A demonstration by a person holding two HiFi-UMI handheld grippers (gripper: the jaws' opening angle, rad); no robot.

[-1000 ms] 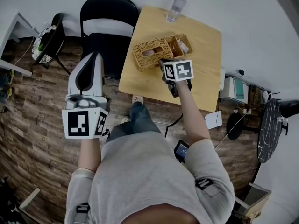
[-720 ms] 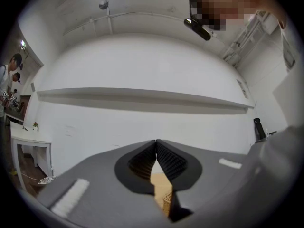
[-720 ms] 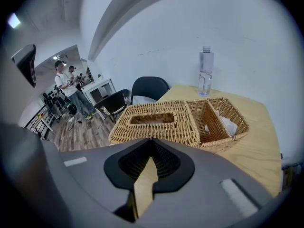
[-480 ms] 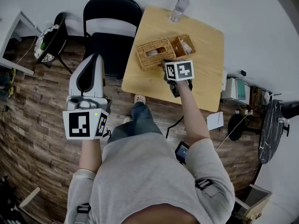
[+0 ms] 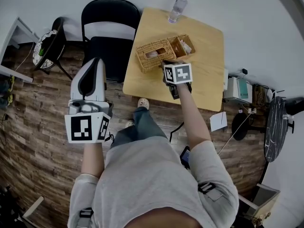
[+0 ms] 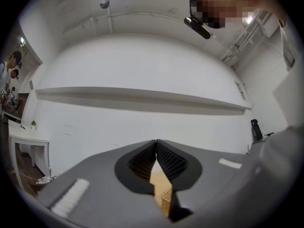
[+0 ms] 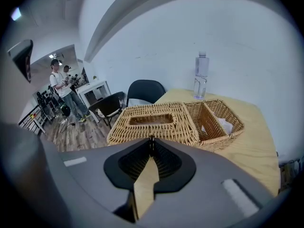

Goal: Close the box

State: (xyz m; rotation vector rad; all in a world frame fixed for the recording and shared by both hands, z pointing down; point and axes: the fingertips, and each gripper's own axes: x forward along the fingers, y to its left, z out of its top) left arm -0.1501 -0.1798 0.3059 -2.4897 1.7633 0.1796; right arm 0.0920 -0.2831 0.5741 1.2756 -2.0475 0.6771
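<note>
Wood-plank floor (image 5: 38,113) fills the left and bottom of my head view. A light wooden table (image 5: 209,46) stands at upper centre against a white wall, with a black chair (image 5: 109,27) just to its left. At the top edge of the table I see a clear water bottle (image 5: 175,8) standing upright.

The wicker box (image 5: 183,45) sits on the near-left part of the table and is not closed. Its lid (image 5: 152,54), which has a long slot in it, lies flipped out flat on the left side of the box and touches it. Something white lies inside the open box; I can't tell what.

My right gripper (image 5: 167,63) is at centre frame, over the table's near edge, with its tips just beside the lid. In the right gripper view its jaws (image 7: 151,139) are starting to part; the tips look almost touching, and nothing is between them, only bare tabletop through the gap. The lid (image 7: 154,122) and the box (image 7: 216,122) lie straight ahead of it.

My left gripper (image 5: 95,61) is at the left of the frame, over the floor and well apart from the table. The left gripper view shows its jaws (image 6: 156,141) closed tip to tip and holding nothing.
</note>
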